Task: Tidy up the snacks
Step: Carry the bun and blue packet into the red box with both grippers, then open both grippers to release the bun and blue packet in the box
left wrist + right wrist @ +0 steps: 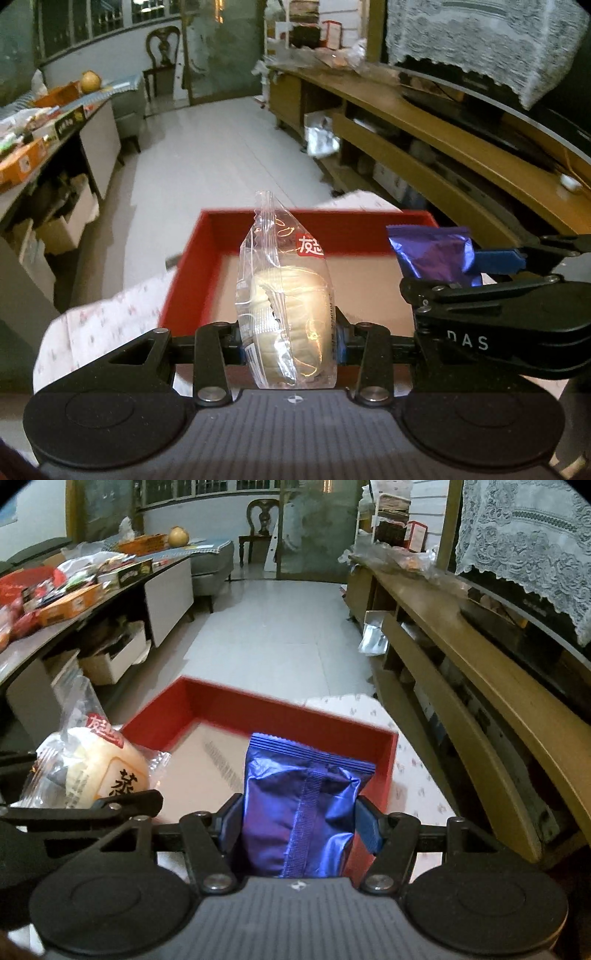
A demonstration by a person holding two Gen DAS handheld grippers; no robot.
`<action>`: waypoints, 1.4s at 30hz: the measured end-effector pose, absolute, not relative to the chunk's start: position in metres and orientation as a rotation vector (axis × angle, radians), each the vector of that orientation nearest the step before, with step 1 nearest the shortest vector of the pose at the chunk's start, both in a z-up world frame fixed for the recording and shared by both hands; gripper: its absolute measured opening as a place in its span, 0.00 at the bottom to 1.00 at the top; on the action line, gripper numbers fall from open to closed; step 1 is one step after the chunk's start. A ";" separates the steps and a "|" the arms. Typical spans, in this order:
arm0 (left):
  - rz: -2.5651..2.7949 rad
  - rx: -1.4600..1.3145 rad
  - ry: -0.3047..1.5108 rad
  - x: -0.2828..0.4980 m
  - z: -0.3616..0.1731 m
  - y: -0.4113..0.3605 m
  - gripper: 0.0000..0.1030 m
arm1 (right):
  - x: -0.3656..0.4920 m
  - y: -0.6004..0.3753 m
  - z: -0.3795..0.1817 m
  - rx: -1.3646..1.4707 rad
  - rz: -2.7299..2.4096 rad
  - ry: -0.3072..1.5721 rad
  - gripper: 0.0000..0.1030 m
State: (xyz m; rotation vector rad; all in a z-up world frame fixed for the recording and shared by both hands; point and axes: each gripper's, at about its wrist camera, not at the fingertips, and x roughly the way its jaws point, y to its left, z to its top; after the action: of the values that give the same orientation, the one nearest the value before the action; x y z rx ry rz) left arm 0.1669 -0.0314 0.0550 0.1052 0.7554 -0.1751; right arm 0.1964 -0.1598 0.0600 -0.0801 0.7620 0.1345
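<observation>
Hanging above the red tray's rim, both packets over its bare floor

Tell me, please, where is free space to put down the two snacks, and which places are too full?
The red tray floor is bare between its walls, room for both the clear bun packet and the purple packet. The patterned cloth right of the tray is bare too. The long table at the left is crowded with boxes.

free: red tray interior bare | obstacles: tray walls; wooden cabinet alongside right
</observation>
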 end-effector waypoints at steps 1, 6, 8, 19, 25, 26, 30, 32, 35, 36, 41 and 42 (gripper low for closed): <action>-0.167 0.110 0.750 0.174 0.054 -0.031 0.46 | 0.204 -0.159 0.058 -0.076 0.134 0.764 0.69; -0.141 0.118 0.754 0.203 0.044 -0.027 0.46 | 0.239 -0.156 0.046 -0.059 0.128 0.784 0.69; -0.138 0.122 0.761 0.210 0.039 -0.027 0.46 | 0.249 -0.155 0.039 -0.054 0.128 0.797 0.69; -0.139 0.149 0.833 0.227 0.002 -0.026 0.46 | 0.274 -0.156 -0.003 -0.070 0.135 0.885 0.69; -0.132 0.178 0.862 0.229 -0.006 -0.027 0.49 | 0.274 -0.150 -0.012 -0.120 0.133 0.908 0.70; -0.131 0.184 0.863 0.229 -0.006 -0.027 0.51 | 0.273 -0.150 -0.012 -0.123 0.132 0.905 0.71; -0.107 0.186 0.864 0.231 -0.005 -0.024 0.70 | 0.270 -0.152 -0.007 -0.131 0.118 0.878 0.72; -0.102 0.179 0.863 0.231 -0.002 -0.022 0.72 | 0.269 -0.153 -0.003 -0.137 0.119 0.862 0.72; -0.098 0.167 0.856 0.230 0.003 -0.021 0.74 | 0.268 -0.154 0.003 -0.123 0.122 0.850 0.73; -0.098 0.163 0.853 0.230 0.004 -0.020 0.75 | 0.267 -0.154 0.005 -0.124 0.122 0.843 0.73; -0.098 0.160 0.834 0.223 0.013 -0.019 0.80 | 0.258 -0.156 0.021 -0.122 0.120 0.793 0.77; -0.102 0.158 0.831 0.222 0.015 -0.019 0.81 | 0.256 -0.156 0.024 -0.118 0.124 0.787 0.78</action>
State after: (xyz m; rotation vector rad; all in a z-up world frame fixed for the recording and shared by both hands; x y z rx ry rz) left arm 0.2219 -0.0189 0.0150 0.1577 0.8308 -0.1016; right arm 0.2555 -0.1564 0.0243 -0.1184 0.7868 0.1242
